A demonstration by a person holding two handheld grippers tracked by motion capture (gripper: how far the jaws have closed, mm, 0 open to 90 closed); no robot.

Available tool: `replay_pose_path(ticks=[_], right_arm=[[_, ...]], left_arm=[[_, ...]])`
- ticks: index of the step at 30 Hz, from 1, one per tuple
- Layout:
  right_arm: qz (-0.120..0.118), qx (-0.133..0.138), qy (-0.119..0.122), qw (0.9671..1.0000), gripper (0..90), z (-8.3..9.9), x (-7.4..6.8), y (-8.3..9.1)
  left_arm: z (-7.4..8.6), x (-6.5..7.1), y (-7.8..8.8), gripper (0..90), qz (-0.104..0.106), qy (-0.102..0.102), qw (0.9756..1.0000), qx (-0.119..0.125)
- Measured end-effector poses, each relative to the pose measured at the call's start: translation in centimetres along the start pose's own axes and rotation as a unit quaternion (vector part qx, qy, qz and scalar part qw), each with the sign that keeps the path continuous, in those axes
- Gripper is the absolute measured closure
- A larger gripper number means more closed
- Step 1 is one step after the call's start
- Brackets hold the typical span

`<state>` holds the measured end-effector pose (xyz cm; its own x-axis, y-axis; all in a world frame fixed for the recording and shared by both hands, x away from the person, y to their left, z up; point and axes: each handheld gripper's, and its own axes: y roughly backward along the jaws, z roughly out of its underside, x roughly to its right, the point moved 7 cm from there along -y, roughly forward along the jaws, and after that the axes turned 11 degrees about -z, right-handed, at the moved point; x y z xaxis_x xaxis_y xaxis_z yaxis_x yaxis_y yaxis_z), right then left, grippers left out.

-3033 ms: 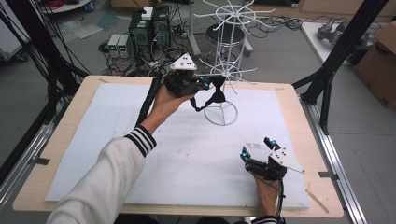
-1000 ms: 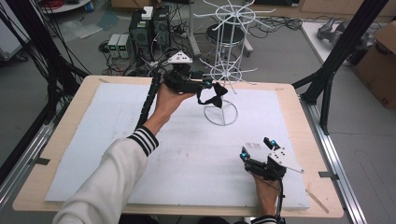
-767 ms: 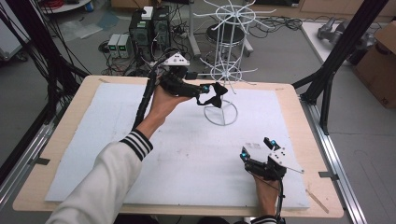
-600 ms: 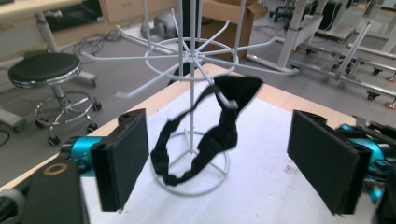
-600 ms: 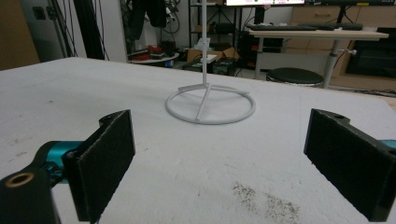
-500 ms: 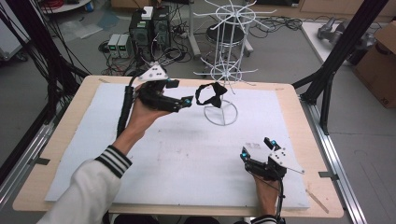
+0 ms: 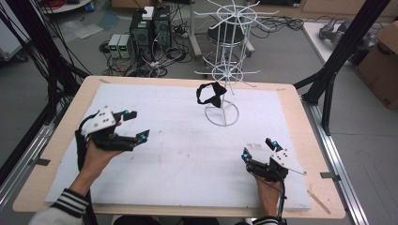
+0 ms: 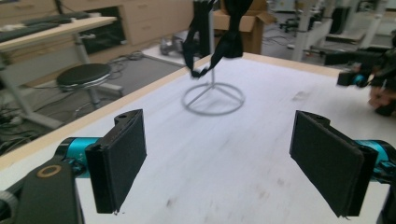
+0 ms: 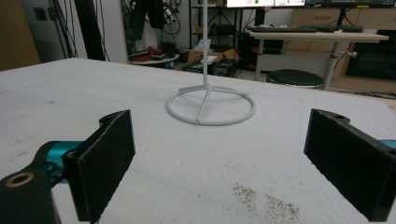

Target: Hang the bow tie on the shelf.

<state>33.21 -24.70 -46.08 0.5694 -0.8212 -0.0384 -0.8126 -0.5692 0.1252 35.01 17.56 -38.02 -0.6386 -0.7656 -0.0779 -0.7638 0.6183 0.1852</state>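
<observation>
Hanging from a lower arm of the white wire rack, the black strap dangles free above the rack's ring base at about twelve o'clock on the desk. In the left gripper view the strap droops in two loops just over the ring and looks clear of the white desk cover.

The left gripper sits at about nine o'clock, well apart from the rack, with its jaws spread wide and nothing between them; they have just been opening, and its own camera shows both pads bare with only desk cover in the gap. The right gripper rests at about four o'clock, low over the desk, jaws likewise wide and empty, its pads framing the ring base ahead.

The hanging looks done, so the step in hand appears to be the retreat and settling of the left hand. To do it well, I would keep that gripper travelling low and away from the rack, so that neither the jaws nor the trailing cable can catch a wire arm or the loose strap. The rack seems light and top-heavy, and a nudge might tip it or shake the strap off. Setting the hand down gently near the desk's edge, jaws left apart, would finish it cleanly.
</observation>
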Motion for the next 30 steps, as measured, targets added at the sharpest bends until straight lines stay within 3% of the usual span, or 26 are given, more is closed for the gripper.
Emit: replay_pose_path(ticks=[3, 7, 10, 18, 22, 30], right_arm=[[0.001, 0.001, -0.001, 1.0, 7.7, 0.0, 0.1, 0.0], [0.001, 0.001, 0.002, 1.0, 7.7, 0.0, -0.1, 0.0], [0.002, 0.001, 0.0, 1.0, 7.7, 0.0, 0.0, 0.1], [0.004, 0.003, 0.0, 1.0, 7.7, 0.0, 0.0, 0.1], [0.004, 0.005, 0.0, 1.0, 7.7, 0.0, 0.0, 0.1], [0.005, 0.005, -0.001, 1.0, 7.7, 0.0, 0.1, 0.1]], left_arm=[[3.1, -1.1, 1.7, 19.0, -0.028, 0.019, 0.9993, 0.015], [5.5, -2.1, 2.9, 19.2, -0.055, 0.039, 0.997, 0.04], [6.7, -2.6, 3.1, 19.2, -0.071, 0.051, 0.9952, 0.045], [8.1, -2.8, 2.8, 19.2, -0.093, 0.067, 0.9919, 0.056], [8.4, -2.7, 3.0, 19.8, -0.104, 0.064, 0.9901, 0.069], [8.3, -2.8, 3.3, 19.0, -0.098, 0.079, 0.9883, 0.087]])
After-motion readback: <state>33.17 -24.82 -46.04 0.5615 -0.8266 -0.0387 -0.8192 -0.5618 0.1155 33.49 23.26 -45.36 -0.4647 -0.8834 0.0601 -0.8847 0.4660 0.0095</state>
